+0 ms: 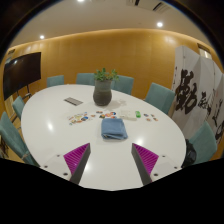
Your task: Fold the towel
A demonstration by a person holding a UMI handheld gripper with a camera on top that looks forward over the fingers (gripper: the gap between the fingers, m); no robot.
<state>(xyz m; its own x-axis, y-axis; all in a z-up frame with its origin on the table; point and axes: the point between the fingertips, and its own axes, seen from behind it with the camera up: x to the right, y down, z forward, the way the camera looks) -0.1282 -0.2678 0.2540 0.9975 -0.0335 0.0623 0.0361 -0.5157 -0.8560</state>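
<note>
A blue towel (pixel 114 129) lies bunched in a small folded heap on the white oval table (pixel 55 135), just beyond my fingers and roughly centred between them. My gripper (pixel 111 158) is open and empty, hovering above the table's near part. Its two fingers with magenta pads (pixel 76 156) stand wide apart, with bare tabletop between them. The towel is clear of both fingers.
A potted plant in a grey vase (pixel 103 92) stands behind the towel. Small items (pixel 77 118) and a dark flat object (pixel 73 101) lie on the table. Teal chairs (pixel 159 96) ring the table. A calligraphy banner (pixel 199 100) hangs right; a screen (pixel 22 72) hangs left.
</note>
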